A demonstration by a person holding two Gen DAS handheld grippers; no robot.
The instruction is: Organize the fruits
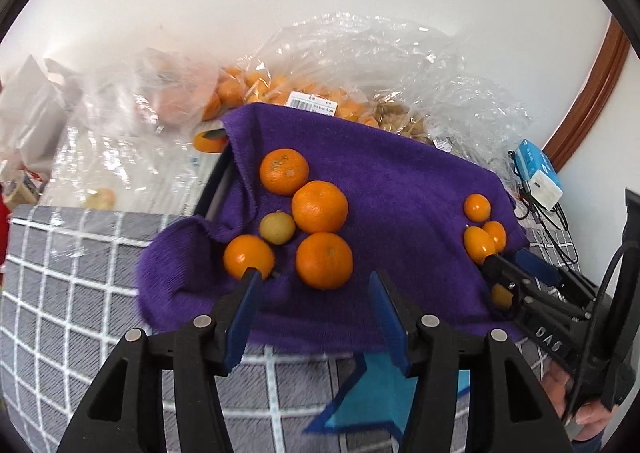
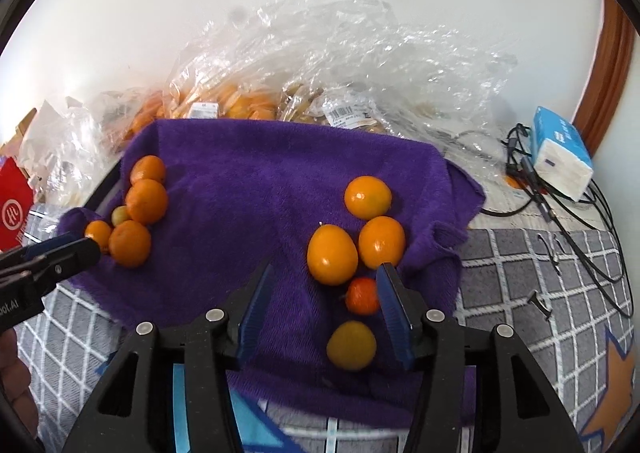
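A purple towel [image 1: 400, 193] [image 2: 248, 181] carries two groups of fruit. On its left lie several mandarins [image 1: 319, 206] [image 2: 146, 201] around one small yellow-green fruit [image 1: 277, 227]. On its right lie several small orange kumquat-like fruits [image 1: 477, 207] [image 2: 367, 197]. My left gripper [image 1: 316, 280] stands open just in front of the nearest mandarin [image 1: 324, 261], its pads touching nothing. My right gripper [image 2: 326, 271] is open too; a small reddish fruit [image 2: 362, 295] and a yellow-orange one [image 2: 351, 345] lie loose between its fingers, close to the right pad.
Crumpled clear plastic bags [image 1: 360, 65] [image 2: 340, 65] of fruit are piled behind the towel against a white wall. A blue-and-white tissue pack [image 2: 560, 153] and black cables [image 2: 592, 237] lie at the right. A grey checked cloth [image 1: 68, 273] covers the surface. A red packet [image 2: 14, 209] sits far left.
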